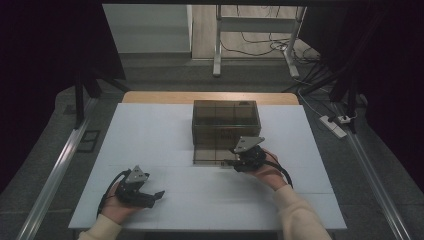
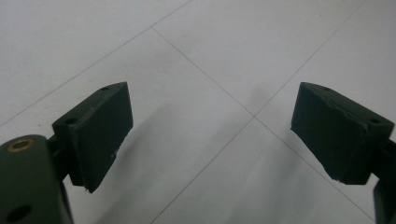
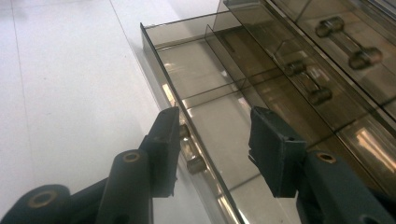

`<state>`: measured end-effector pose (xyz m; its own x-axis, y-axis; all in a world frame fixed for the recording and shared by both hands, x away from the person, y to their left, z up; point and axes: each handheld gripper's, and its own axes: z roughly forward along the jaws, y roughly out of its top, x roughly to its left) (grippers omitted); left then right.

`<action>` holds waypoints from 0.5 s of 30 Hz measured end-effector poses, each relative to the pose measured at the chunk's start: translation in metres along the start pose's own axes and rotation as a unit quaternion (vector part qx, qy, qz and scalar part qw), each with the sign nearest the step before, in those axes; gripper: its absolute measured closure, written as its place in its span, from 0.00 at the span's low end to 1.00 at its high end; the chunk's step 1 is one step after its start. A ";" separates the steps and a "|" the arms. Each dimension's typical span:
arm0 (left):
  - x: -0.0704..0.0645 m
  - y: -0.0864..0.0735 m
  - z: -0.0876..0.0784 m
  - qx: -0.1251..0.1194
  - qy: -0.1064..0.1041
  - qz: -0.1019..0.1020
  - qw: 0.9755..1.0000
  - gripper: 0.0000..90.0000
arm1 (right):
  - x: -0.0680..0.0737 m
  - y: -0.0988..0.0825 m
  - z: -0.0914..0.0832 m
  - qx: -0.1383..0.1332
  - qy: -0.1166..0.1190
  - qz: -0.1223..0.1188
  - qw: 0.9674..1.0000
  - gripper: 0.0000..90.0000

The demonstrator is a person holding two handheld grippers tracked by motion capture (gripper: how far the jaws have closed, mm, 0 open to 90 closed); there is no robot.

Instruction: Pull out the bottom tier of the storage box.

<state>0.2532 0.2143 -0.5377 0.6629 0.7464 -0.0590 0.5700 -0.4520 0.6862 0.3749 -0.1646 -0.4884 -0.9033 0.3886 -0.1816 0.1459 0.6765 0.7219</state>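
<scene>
Smoky translucent plastic drawer box [image 1: 224, 122], bottom drawer [image 3: 219, 121] out, matte white table [image 1: 150, 135]

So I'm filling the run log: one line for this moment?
drawer box: bottom drawer out | right gripper: open, straddling drawer front | left gripper: open, over table

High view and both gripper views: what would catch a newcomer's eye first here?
The smoky see-through drawer box stands mid-table on the white table, its bottom drawer pulled out toward the person. The right gripper is at that drawer's front, jaws apart around its handle. The left gripper sits open over bare table, near the front left.
</scene>
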 end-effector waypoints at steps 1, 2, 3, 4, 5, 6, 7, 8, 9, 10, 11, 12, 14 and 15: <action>0.000 0.000 0.000 -0.004 0.001 -0.001 1.000 0.14 | 0.000 -0.001 -0.001 -0.001 -0.002 0.003 1.000 0.57; 0.000 0.000 -0.001 -0.005 0.001 0.000 1.000 0.14 | 0.000 -0.002 -0.002 -0.002 -0.005 0.005 1.000 0.56; 0.000 0.000 -0.001 -0.009 0.001 -0.002 1.000 0.14 | 0.000 -0.003 -0.003 -0.004 -0.003 0.009 1.000 0.56; 0.000 0.001 -0.002 -0.011 0.002 -0.003 1.000 0.14 | 0.000 -0.004 -0.004 -0.003 -0.005 0.013 1.000 0.55; 0.000 0.001 -0.002 -0.013 0.002 -0.004 1.000 0.14 | 0.001 -0.004 -0.005 -0.005 -0.005 0.013 1.000 0.55; 0.000 0.001 -0.002 -0.015 0.001 -0.005 1.000 0.14 | 0.001 -0.005 -0.006 -0.006 -0.008 0.013 1.000 0.54; 0.000 0.001 -0.003 -0.016 0.002 -0.005 1.000 0.14 | 0.001 -0.005 -0.007 -0.007 -0.009 0.014 1.000 0.54; 0.000 0.001 -0.003 -0.017 0.001 -0.006 1.000 0.14 | 0.002 -0.006 -0.008 -0.007 -0.009 0.017 1.000 0.54; 0.001 0.001 -0.003 -0.018 0.002 -0.006 1.000 0.14 | 0.002 -0.007 -0.009 -0.007 -0.011 0.017 1.000 0.54; 0.001 0.001 -0.003 -0.019 0.002 -0.007 1.000 0.14 | 0.002 -0.007 -0.010 -0.008 -0.011 0.018 1.000 0.54; 0.001 0.001 -0.003 -0.019 0.002 -0.007 1.000 0.14 | 0.002 -0.008 -0.011 -0.006 -0.013 0.018 1.000 0.53; 0.001 0.001 -0.003 -0.020 0.002 -0.008 1.000 0.14 | 0.002 -0.008 -0.012 -0.007 -0.013 0.017 1.000 0.53; 0.001 0.001 -0.003 -0.023 0.001 -0.009 1.000 0.14 | 0.002 -0.009 -0.013 -0.009 -0.014 0.021 1.000 0.53; 0.001 0.001 -0.003 -0.023 0.001 -0.010 1.000 0.14 | 0.002 -0.010 -0.014 -0.009 -0.015 0.021 1.000 0.53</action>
<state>0.2534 0.2163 -0.5348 0.6512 0.7555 -0.0718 0.5595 -0.4140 0.7180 0.3663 -0.1790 -0.4867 -0.8837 0.4360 -0.1703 0.1764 0.6472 0.7416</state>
